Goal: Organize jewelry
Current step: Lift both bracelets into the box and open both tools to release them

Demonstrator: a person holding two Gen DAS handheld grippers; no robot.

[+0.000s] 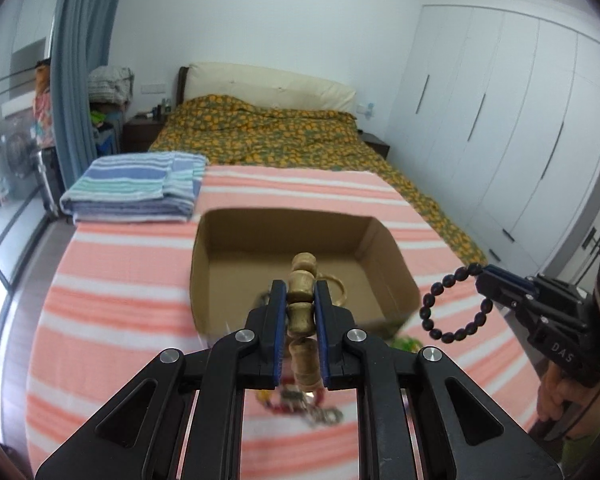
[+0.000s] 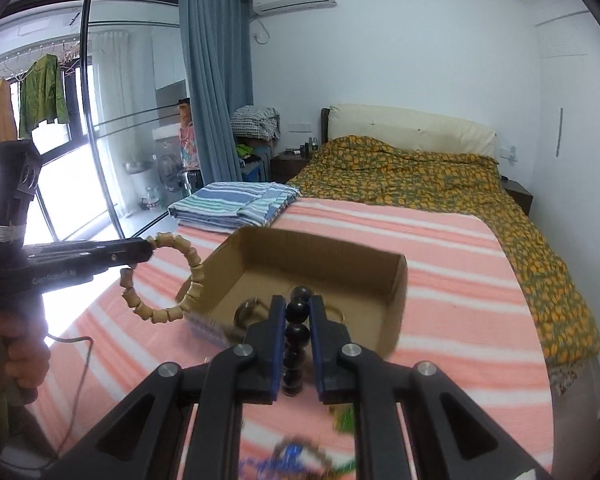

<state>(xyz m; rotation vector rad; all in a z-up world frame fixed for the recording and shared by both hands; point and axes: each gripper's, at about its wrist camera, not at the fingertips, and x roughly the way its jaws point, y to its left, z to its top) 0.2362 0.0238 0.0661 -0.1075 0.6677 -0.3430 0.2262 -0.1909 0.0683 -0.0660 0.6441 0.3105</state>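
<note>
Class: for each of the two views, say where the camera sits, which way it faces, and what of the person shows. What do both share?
Left wrist: behind the left tongs, facing box and bed; wooden bracelet held; right tongs and a hand at right.
Right wrist: behind the right tongs, facing the box; black bracelet held; left tongs, hand at left.
Shared: box, bed, both bracelets.

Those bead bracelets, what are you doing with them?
A person is tidying jewelry on a bed. The left gripper is shut on a wooden bead bracelet, and the right gripper is shut on a black bead bracelet. Both are held up near an open cardboard box on the pink striped blanket. A ring-like piece already lies inside. More jewelry lies on the blanket.
</note>
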